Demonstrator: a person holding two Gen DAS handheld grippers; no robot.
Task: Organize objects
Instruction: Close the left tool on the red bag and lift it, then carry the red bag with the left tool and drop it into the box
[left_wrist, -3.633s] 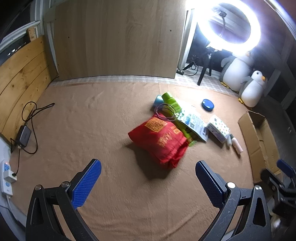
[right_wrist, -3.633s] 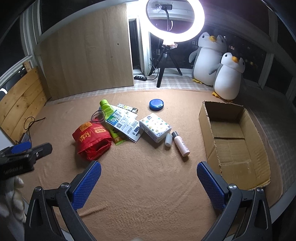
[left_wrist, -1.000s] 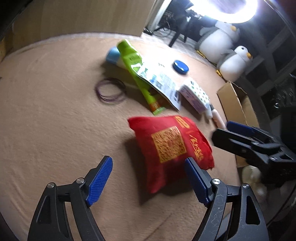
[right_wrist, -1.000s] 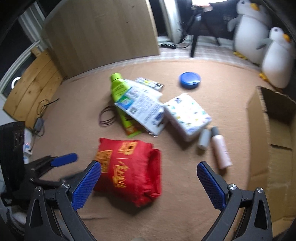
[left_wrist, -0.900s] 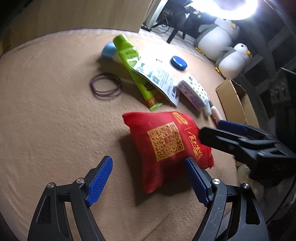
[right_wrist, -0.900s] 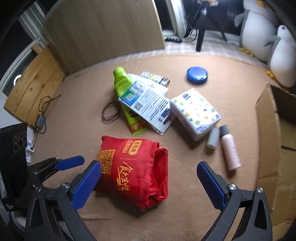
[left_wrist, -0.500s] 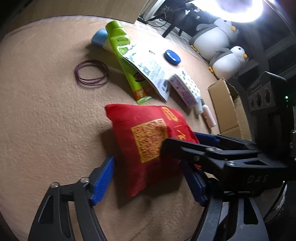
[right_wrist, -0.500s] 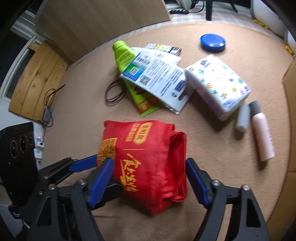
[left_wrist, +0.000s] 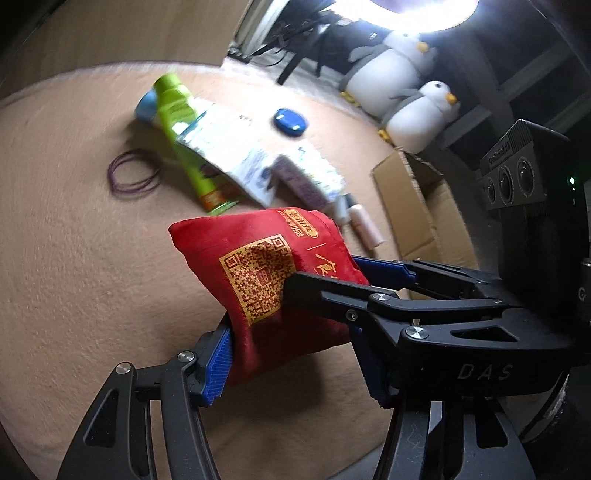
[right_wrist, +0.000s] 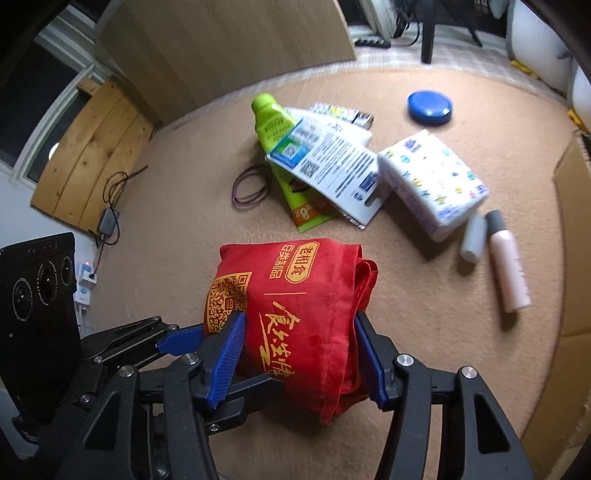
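Right gripper (right_wrist: 297, 354): blue pads pressed into both flanks of the red bag (right_wrist: 295, 306), clamped on it.
Left gripper (left_wrist: 295, 354): pads closed on the same bag from the adjoining side; the two tools cross.
Red bag: folded soft fabric, gold lettering and code panel, handles bunched at one side; near the front edge of the tan carpet (right_wrist: 166, 177), apparently just lifted.
Remaining on the carpet, mid-field: purple loop (right_wrist: 251, 186), green pouch (right_wrist: 280, 147), white printed packet (right_wrist: 332, 158), patterned tissue pack (right_wrist: 432, 184), grey bottle (right_wrist: 472, 238), pink bottle (right_wrist: 508, 271), blue lid (right_wrist: 429, 106).
Cardboard box (left_wrist: 417, 206): right edge, open.
Progress, judged: first item in hand; nothing seen boxed; all others pending.
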